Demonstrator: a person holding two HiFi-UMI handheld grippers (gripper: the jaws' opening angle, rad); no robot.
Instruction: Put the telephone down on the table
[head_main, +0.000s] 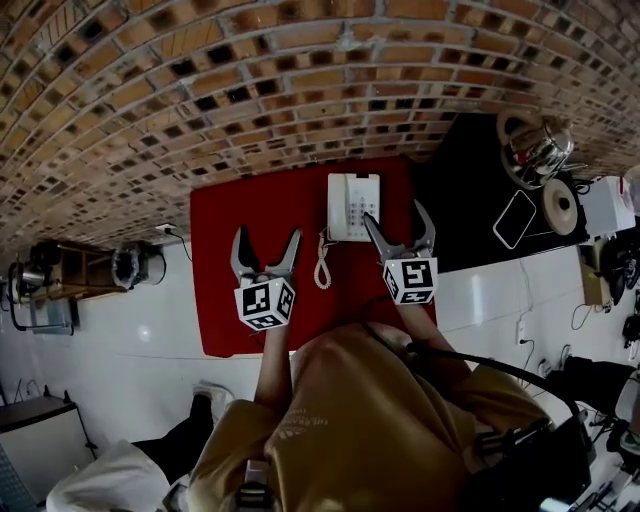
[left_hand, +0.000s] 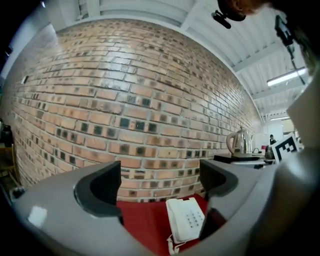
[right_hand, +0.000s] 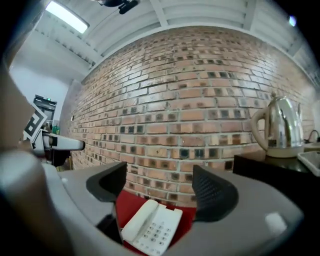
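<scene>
The white telephone (head_main: 353, 207) is seen lying flat on the red table (head_main: 222, 262), just above the centre of the head view, with its far edge close to the brick wall (head_main: 250, 80). The handset is seated along the left side of the body and the keypad is shown to its right, as is made plain in the right gripper view (right_hand: 150, 229). A coiled white cord (head_main: 322, 262) is seen hanging down from the telephone's lower left corner across the red surface.

The right gripper (head_main: 395, 215) is held just right of centre, its jaws spread wide and nothing gripped between them. One jaw tip is overlapped with the telephone's lower right corner in the head view, and whether it touches cannot be settled from there. In the right gripper view (right_hand: 160, 187) the telephone is seen low in the gap, apparently apart from both pads.

The left gripper (head_main: 266, 240) is held left of centre over bare red table, beside the cord. Its jaws are likewise spread wide and nothing is held. In the left gripper view (left_hand: 160, 182) the telephone (left_hand: 186, 220) is shown at the lower right of the gap, beyond the jaws.

To the right of the red table a black surface (head_main: 470, 200) is seen, and a steel kettle (head_main: 537, 145) is placed at its upper right.
</scene>
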